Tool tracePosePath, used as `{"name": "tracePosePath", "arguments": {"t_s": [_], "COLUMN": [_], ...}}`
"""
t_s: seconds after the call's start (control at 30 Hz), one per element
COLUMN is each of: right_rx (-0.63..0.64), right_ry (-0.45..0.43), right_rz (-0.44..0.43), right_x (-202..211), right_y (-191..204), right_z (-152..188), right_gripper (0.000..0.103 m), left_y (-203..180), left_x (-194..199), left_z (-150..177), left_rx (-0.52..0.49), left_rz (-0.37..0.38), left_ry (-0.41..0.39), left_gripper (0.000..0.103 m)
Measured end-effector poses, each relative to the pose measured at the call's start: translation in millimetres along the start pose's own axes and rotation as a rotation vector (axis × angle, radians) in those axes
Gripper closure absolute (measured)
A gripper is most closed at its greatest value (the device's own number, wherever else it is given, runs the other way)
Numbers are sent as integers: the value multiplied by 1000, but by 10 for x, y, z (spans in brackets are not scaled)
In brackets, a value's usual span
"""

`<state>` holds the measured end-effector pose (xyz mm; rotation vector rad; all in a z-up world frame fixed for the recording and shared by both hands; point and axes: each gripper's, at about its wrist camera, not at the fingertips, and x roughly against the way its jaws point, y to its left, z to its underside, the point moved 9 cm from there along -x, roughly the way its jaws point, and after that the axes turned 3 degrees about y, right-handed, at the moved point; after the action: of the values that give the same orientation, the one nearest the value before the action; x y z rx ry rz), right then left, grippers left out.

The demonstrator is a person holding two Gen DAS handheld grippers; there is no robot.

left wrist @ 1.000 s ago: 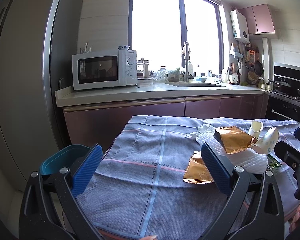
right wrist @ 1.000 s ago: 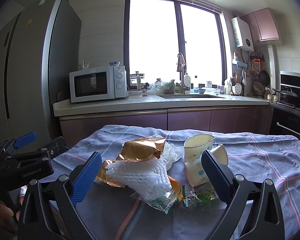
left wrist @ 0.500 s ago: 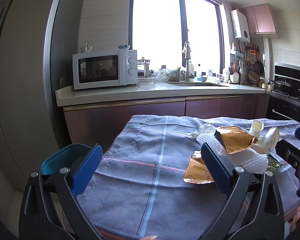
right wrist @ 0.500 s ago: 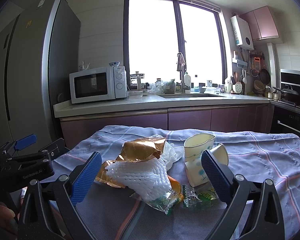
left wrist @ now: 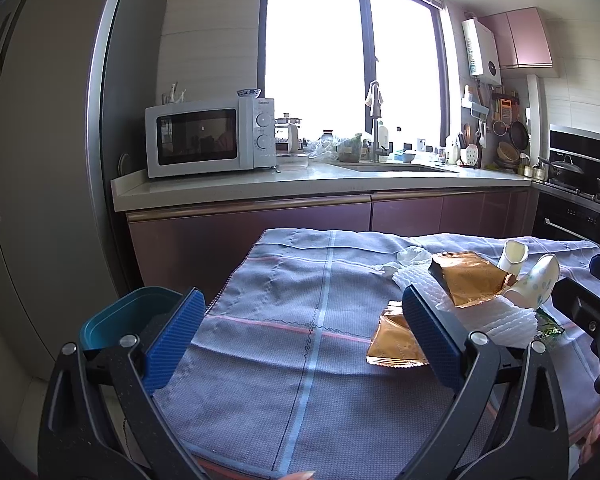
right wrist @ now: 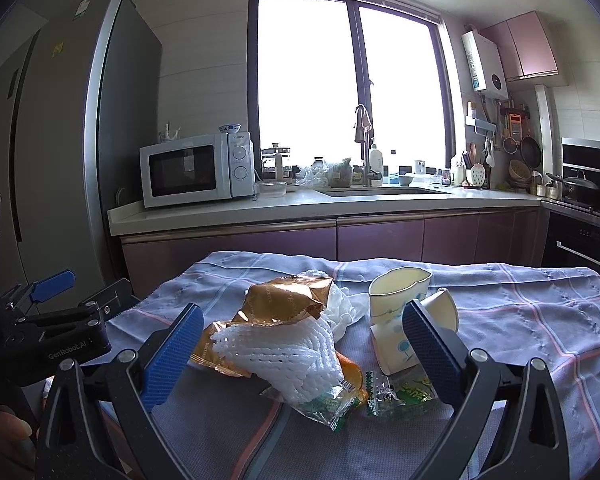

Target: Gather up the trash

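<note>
1. The right gripper (right wrist: 300, 344) is spread wide and holds nothing; its blue pads (right wrist: 172, 354) frame the trash pile from the near side, above the cloth (right wrist: 520, 320).
2. The left gripper (left wrist: 300, 332) is also wide and empty, over a bare stretch of cloth, with the pile off to its right.
3. Between the right pads lies a white foam net (right wrist: 284, 354), resting on a gold wrapper (right wrist: 216, 350).
4. A second, crumpled gold bag (right wrist: 288, 294) sits on top of the net, with white crumpled plastic (right wrist: 344, 306) just behind it.
5. Under the net's near edge are two clear sachets with green print (right wrist: 328, 398), the second one (right wrist: 400, 392) beside the right pad.
6. Right of the pile are two paper cups: one (right wrist: 398, 290) with its mouth toward the camera, leaning on another, printed cup (right wrist: 396, 350); a third cup (right wrist: 444, 308) lies on its side, touching them.
7. A teal bin (left wrist: 124, 316) shows past the table's left edge, behind the left gripper's left pad.
8. Farther back stands a counter (right wrist: 340, 204) with a microwave (right wrist: 196, 170), a sink and tap under the window (right wrist: 348, 88), and a fridge (right wrist: 68, 140) at left.
9. A hand (right wrist: 4, 436) holding the left gripper shows at the lower left of the right view.
</note>
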<state>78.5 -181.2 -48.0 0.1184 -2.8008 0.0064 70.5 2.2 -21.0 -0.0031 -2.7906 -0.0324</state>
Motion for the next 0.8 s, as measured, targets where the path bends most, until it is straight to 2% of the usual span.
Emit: {"name": "tracePosePath", "arguments": {"t_s": [0.8], "right_rx": [-8], "right_ry": [3], "right_rz": [-2], "right_x": [-3], "right_y": [-10], "right_z": [6], "right_gripper": [7], "left_y": [-16], "left_x": [-3], "left_z": [27], "left_rx": [6], "left_rz": [-7], "left_ry": [11], "left_gripper": [6]}}
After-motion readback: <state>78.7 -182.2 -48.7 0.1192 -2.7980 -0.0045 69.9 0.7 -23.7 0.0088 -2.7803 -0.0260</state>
